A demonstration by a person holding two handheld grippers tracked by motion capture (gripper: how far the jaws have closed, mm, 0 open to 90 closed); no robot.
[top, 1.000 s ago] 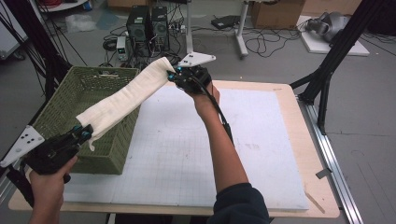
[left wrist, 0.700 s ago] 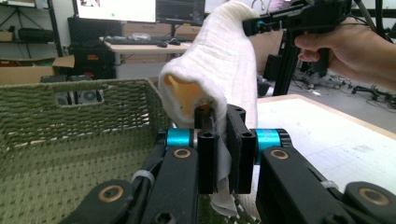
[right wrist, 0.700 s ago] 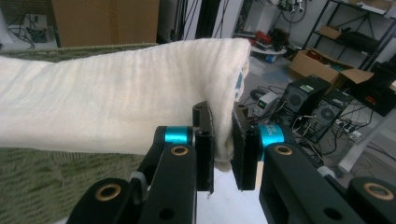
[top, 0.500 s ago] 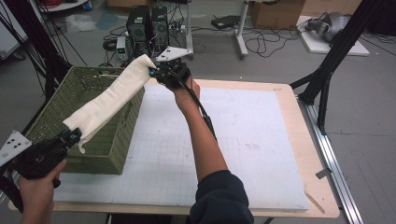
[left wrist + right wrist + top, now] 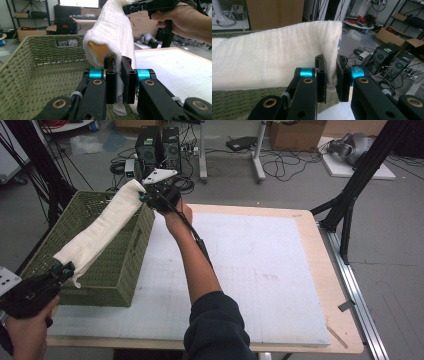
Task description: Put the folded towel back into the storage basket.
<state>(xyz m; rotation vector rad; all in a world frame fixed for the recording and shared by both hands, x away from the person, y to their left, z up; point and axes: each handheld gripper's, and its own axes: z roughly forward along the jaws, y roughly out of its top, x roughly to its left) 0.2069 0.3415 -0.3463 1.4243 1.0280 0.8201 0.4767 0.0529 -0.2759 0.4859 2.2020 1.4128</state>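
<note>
At the lower left of the high view, the left gripper (image 5: 64, 269) has its jaws nearly closed on the near end of a white cloth (image 5: 102, 229). In the left gripper view the jaws pinch the cloth's bunched end, with a short flap hanging below them. The cloth stretches diagonally from lower left toward upper centre, held taut in the air above the green woven basket (image 5: 120, 270), which sits on the left part of the white mat (image 5: 260, 270) covering the wooden table (image 5: 325, 265). At the upper centre-left, above the basket's far right corner, the right gripper (image 5: 145, 197) clamps the cloth's far end; in the right gripper view its jaws are almost shut with the cloth's edge squeezed between them. The person's right forearm (image 5: 192, 252) reaches up from the bottom centre. Computer towers (image 5: 160, 142) stand on the floor beyond the table.
</note>
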